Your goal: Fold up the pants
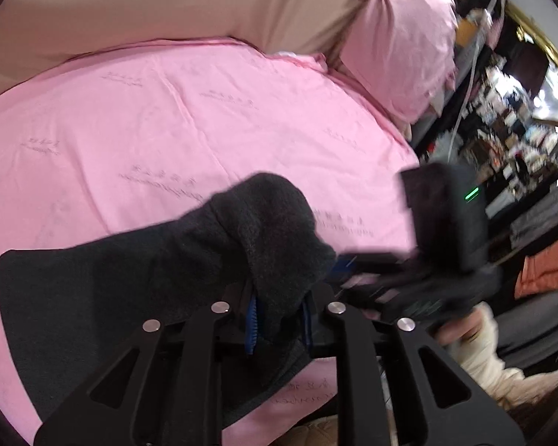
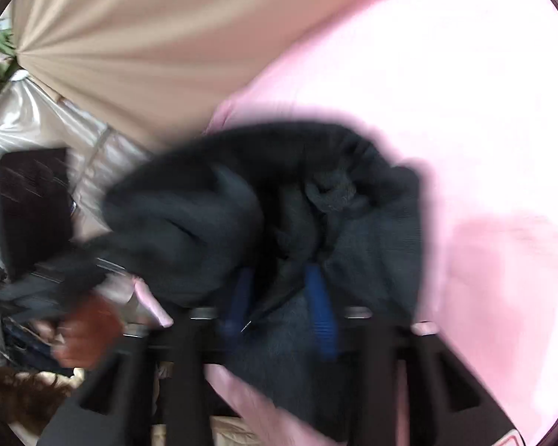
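The dark grey pants (image 1: pixel 104 290) lie partly on a pink bedsheet (image 1: pixel 167 122). My left gripper (image 1: pixel 279 319) is shut on a bunched fold of the pants, which rises over its blue fingertips (image 1: pixel 252 330). My right gripper (image 2: pixel 282 304) is shut on the pants (image 2: pixel 241 200) too, with cloth pinched between its blue fingers (image 2: pixel 321 316). In the left wrist view the right gripper's black body (image 1: pixel 442 223) shows just to the right, close by. The right wrist view is blurred by motion.
A pink pillow (image 1: pixel 401 41) stands at the bed's far right against a beige headboard (image 1: pixel 167 0). Cluttered shelves (image 1: pixel 513 111) lie beyond the bed's right edge. A beige curtain (image 2: pixel 130 37) and silvery plastic bags (image 2: pixel 29 119) show in the right wrist view.
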The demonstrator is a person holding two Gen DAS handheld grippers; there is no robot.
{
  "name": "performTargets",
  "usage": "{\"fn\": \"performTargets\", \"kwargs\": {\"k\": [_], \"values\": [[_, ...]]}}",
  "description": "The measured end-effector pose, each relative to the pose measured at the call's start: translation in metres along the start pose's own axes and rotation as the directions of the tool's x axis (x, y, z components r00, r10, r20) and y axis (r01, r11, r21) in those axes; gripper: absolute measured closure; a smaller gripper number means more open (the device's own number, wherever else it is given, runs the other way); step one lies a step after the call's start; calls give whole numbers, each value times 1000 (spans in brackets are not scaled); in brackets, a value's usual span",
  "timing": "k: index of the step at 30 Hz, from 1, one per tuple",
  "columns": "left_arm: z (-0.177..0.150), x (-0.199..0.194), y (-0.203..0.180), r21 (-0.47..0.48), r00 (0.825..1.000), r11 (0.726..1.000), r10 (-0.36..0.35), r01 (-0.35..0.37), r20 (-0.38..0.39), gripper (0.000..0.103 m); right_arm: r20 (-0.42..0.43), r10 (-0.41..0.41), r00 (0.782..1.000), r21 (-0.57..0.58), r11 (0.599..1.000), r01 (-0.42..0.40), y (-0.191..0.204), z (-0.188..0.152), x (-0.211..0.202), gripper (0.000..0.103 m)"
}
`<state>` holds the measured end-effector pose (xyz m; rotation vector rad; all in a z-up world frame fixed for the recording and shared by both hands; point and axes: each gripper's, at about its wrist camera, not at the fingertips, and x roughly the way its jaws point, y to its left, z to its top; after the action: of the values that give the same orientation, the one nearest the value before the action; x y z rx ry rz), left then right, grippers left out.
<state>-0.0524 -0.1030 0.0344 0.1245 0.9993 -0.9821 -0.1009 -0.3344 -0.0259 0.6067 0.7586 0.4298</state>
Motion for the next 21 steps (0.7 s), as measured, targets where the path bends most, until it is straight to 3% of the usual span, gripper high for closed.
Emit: {"fn": "performTargets", "kwargs": {"k": [3,5,8,9,11,12,13,14,15,17,19,21], "values": [[-16,35,-15,29,996,999,-16,18,-82,77,101,-102,990,31,995,99,-16,-3,-50,55],[-25,55,-24,47,994,999,17,-12,-104,59,132,-98,986,49,995,92,-22,-2,-65,53],[-36,48,-43,115,999,993,25,-21,-32,34,115,-74,991,4,997,74,-14,-2,-59,48],[-37,38,-47,123,1000,992,6,-5,-6,32,98,-57,994,-10,998,58,-9,0,-51,47],[-39,10,-50,129,998,991,-36,29,49,15,52,-39,998,-42,998,41,3,2,-32,44],[-40,-7,-48,128,995,991,-34,22,90,14,27,-56,998,-75,996,57,5,3,-20,44],[-42,-24,-45,126,991,992,-19,3,129,14,12,-89,996,-108,990,90,14,2,-10,52],[-43,-36,-40,121,989,993,-2,-17,151,14,-14,-131,991,-136,982,128,27,3,10,90],[-46,-52,-32,99,982,993,41,-60,184,14,-35,-173,984,-132,977,167,20,6,24,97],[-50,-76,-10,32,957,982,174,-186,232,14,10,-138,990,-130,982,138,24,8,11,98],[-57,-90,20,-55,918,948,316,-312,239,14,23,-146,989,-152,977,148,25,4,5,98],[-67,-88,57,-149,883,897,439,-417,169,14,-53,-238,970,-141,963,229,15,-6,25,90]]}}
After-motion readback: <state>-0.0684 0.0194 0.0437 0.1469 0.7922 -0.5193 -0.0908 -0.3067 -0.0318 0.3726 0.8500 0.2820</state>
